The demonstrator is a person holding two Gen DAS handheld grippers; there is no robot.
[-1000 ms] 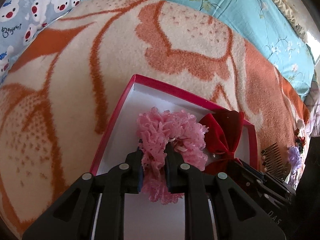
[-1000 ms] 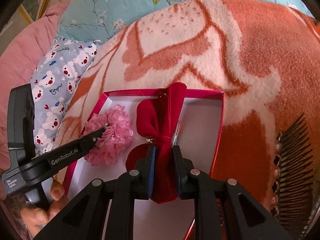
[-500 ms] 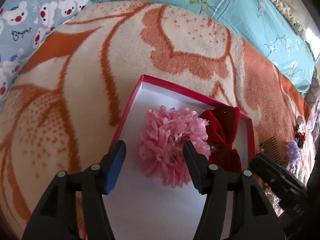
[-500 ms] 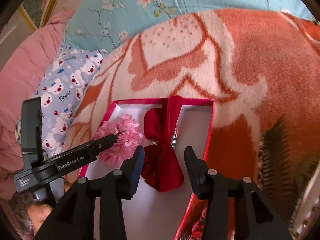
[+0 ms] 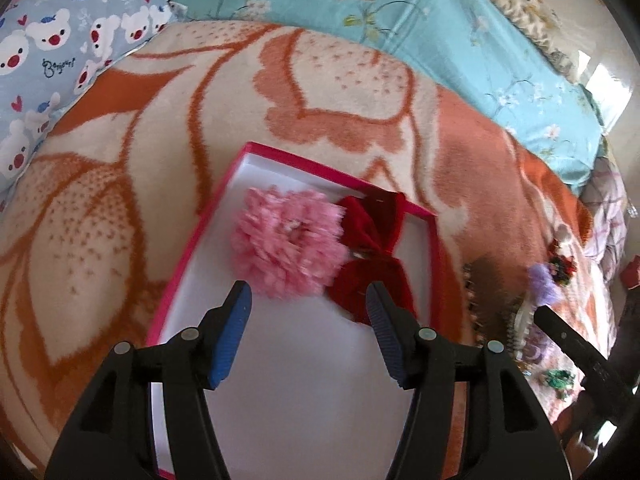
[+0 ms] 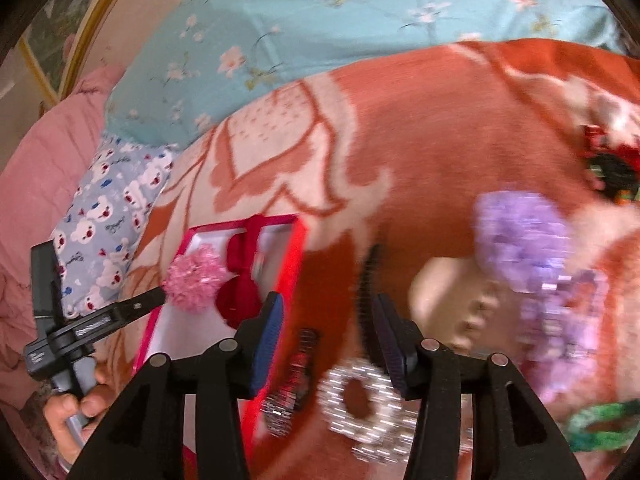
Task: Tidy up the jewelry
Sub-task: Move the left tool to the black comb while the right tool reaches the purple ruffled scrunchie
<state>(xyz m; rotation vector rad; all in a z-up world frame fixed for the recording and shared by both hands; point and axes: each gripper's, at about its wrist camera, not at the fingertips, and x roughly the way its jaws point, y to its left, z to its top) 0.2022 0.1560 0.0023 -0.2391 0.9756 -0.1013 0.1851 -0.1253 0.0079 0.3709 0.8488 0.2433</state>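
A pink-rimmed box (image 5: 192, 248) with a white floor lies on the orange and cream blanket. Inside it rest a pink frilly scrunchie (image 5: 288, 252) and a dark red velvet bow (image 5: 372, 264), side by side. My left gripper (image 5: 308, 288) hangs open just short of the scrunchie, with nothing between its pads. My right gripper (image 6: 328, 300) is to the right of the box (image 6: 298, 256), above the blanket. Its jaws are opening and hold nothing. Below it lie a silver beaded ring (image 6: 360, 404) and a dark comb (image 6: 366, 280), both blurred.
Loose pieces lie right of the box: a purple scrunchie (image 6: 520, 236), a green one (image 6: 600, 424), a red sparkly clip (image 6: 296, 372) and a dark red cluster (image 6: 608, 164). A bear-print pillow (image 5: 60, 60) and turquoise floral bedding (image 5: 400, 20) border the blanket. A hand (image 6: 76, 404) holds the left gripper's handle.
The left gripper let go of the pink scrunchie and the right let go of the red bow, both left in the box. Both drew back; the right swung right over the loose pieces.
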